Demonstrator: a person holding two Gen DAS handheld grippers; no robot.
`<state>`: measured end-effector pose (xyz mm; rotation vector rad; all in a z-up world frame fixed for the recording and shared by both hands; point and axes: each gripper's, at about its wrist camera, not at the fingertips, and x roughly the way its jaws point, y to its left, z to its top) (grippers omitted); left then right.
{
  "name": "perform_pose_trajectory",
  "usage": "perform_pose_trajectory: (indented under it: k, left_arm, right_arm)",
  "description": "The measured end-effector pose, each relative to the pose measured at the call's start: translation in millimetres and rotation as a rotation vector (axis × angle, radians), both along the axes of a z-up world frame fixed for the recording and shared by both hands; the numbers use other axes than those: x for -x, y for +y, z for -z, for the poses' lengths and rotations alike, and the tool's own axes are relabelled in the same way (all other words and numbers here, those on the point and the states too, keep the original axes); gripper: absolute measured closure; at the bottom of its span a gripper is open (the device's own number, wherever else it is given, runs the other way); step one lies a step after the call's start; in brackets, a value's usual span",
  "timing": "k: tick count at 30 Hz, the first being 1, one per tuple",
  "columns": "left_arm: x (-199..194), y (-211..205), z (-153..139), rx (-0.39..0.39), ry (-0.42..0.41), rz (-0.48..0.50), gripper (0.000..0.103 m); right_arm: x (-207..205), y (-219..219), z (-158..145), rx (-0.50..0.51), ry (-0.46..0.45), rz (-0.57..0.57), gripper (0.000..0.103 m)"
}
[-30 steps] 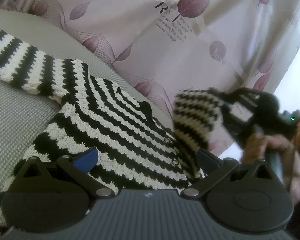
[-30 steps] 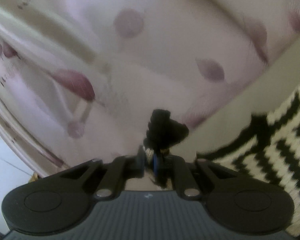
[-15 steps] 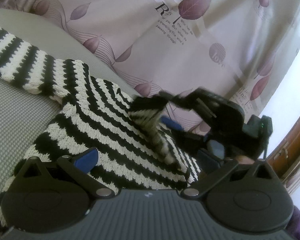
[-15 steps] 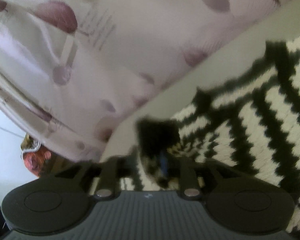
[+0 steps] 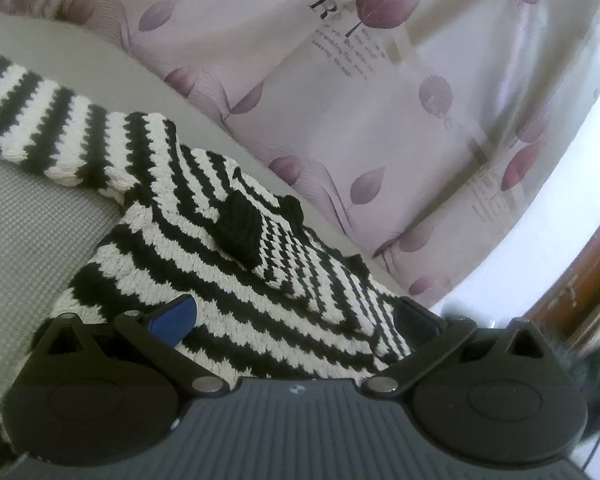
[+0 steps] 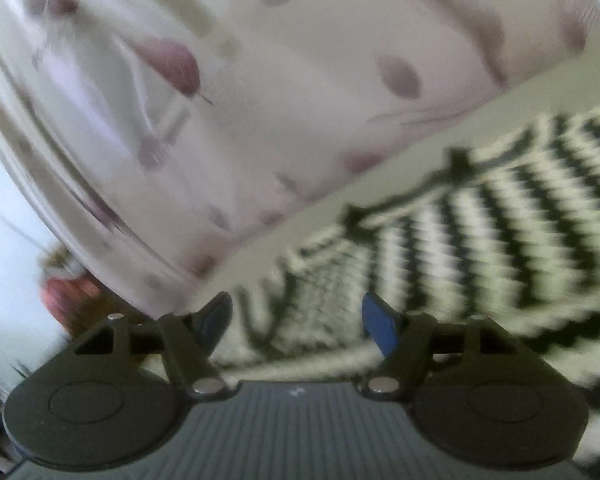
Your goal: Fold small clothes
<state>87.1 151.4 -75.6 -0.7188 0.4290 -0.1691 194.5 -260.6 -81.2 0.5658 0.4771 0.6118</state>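
Both claws, left claw (image 5: 294,318) and right claw (image 6: 296,320), gape wide and grip nothing; the black-and-white striped knit sweater (image 5: 236,264) lies at twelve o'clock on the grey surface (image 5: 24,216).

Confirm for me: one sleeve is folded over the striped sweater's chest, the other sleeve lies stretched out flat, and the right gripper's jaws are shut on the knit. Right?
Not quite. The right gripper is not shut on the knit: the right wrist view shows its jaws standing apart with nothing pinched between them. The rest holds: in the left wrist view one sleeve is folded over the striped sweater and the other sleeve lies stretched out flat.
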Motion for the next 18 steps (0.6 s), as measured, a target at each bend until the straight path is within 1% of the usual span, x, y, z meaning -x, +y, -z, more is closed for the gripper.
perform_pose_trajectory:
  k: [2,5,6,10,12,15,17,18]
  left_arm:
    - [11.1,12.9,-5.6,0.035,0.006,-0.036,0.000]
    - [31.2,40.2,-13.9,0.056,0.030,-0.097,0.000]
    - [38.5,51.1,-16.0,0.057,0.040,-0.119,0.000]
    - [67.9,105.5,-22.2,0.077,0.081,-0.204,0.000]
    - [83.1,138.6,-27.1,0.084,0.086,-0.259,0.000]
    - [100.7,190.1,-34.2,0.064,0.098,-0.350,0.002]
    - [108.5,227.3,-35.5,0.054,0.131,-0.420,0.010]
    - [110.8,241.7,-36.1,0.061,0.139,-0.436,0.013]
  right_arm:
    - [19.0,-3.4,5.1,0.174,-0.025,0.045,0.030]
    - [37.2,-4.6,15.4,0.358,-0.062,0.083,0.030]
    - [39.8,-4.5,18.9,0.388,-0.062,0.091,0.030]
    - [41.9,-7.7,27.1,0.367,-0.065,0.083,0.031]
    - [41.7,-10.8,28.9,0.360,-0.059,0.086,0.031]
    - [40.9,-15.4,31.7,0.331,-0.043,0.094,0.030]
    - [40.5,-16.1,32.3,0.314,-0.038,0.106,0.030]
    - [40.5,-16.7,32.4,0.308,-0.037,0.109,0.030]
